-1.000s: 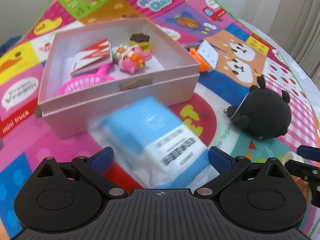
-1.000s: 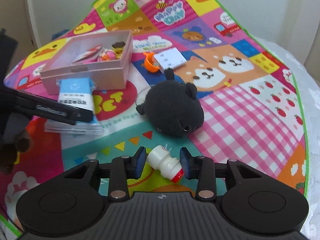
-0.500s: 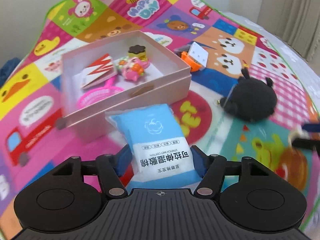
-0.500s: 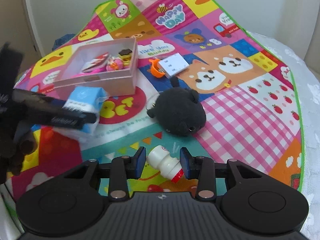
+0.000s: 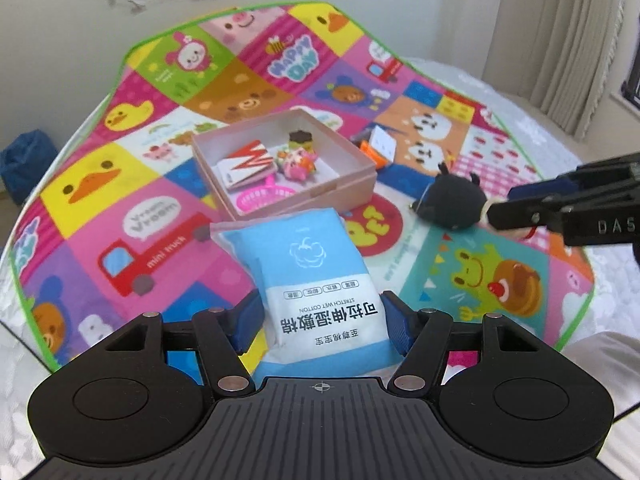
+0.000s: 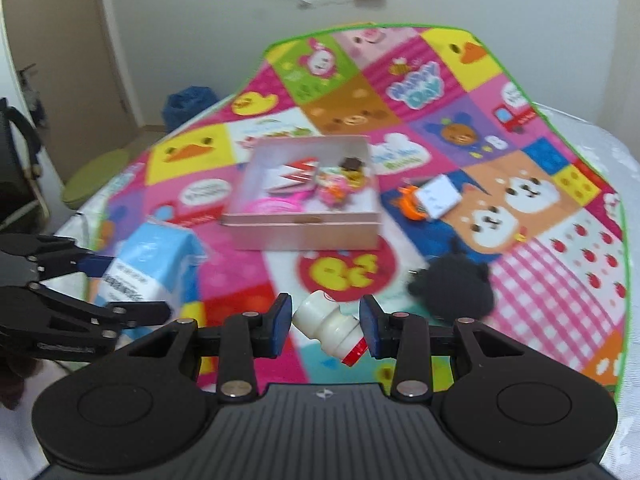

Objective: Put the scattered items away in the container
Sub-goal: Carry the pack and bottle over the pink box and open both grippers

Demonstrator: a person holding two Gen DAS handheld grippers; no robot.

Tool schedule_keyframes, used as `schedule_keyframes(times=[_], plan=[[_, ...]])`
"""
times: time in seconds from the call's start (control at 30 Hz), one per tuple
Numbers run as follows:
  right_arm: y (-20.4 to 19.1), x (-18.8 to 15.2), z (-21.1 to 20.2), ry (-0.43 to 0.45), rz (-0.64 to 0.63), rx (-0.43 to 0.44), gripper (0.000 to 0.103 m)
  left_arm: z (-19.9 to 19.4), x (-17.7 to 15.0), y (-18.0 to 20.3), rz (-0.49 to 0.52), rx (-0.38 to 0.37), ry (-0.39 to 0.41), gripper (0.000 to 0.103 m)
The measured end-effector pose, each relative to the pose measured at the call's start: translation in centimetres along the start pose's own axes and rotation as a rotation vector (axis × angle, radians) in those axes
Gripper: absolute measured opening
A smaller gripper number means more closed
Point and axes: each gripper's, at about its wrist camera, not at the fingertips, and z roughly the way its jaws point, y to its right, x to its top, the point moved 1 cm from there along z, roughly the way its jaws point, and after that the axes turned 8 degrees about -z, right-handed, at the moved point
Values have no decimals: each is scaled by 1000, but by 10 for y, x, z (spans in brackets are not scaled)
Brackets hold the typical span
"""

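My left gripper is shut on a blue and white wet-cotton pack and holds it above the mat, in front of the pink box. The box holds a red-and-white booklet, a pink toy and a pink basket. In the right wrist view my right gripper is shut on a small white bottle with a red cap, lifted off the mat, with the pink box ahead. A black plush lies on the mat to its right. The left gripper with the pack shows at the left.
A colourful play mat covers a white bedspread. An orange toy with a white card lies right of the box. The black plush sits beside the right gripper. Beyond the mat are a blue bag and a green cushion on the floor.
The left jaws closed on the blue pack and lifted it off the mat. The right gripper rose with the bottle. Both views now look at the mat from higher up.
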Motion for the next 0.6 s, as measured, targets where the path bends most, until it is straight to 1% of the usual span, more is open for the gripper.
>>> schedule_keyframes(times=[0.17,0.27,0.33,0.4,0.47,0.6], plan=[[-24,12,-5,-20,19,56,36,-19,-1,-10,-7,-25,14,68],[-30,16,-1,-47,41,81,36,-21,0,-13,5,-38,19,68],[-31,19,3,-58,51,83,36,-18,5,-14,13,-35,28,68],[-27,25,7,-56,74,90,36,-15,19,-17,6,-38,46,68],[-17,36,9,-36,117,98,36,-12,38,-18,9,-33,85,68],[11,74,16,70,230,119,36,-2,98,-18,36,-15,168,68]])
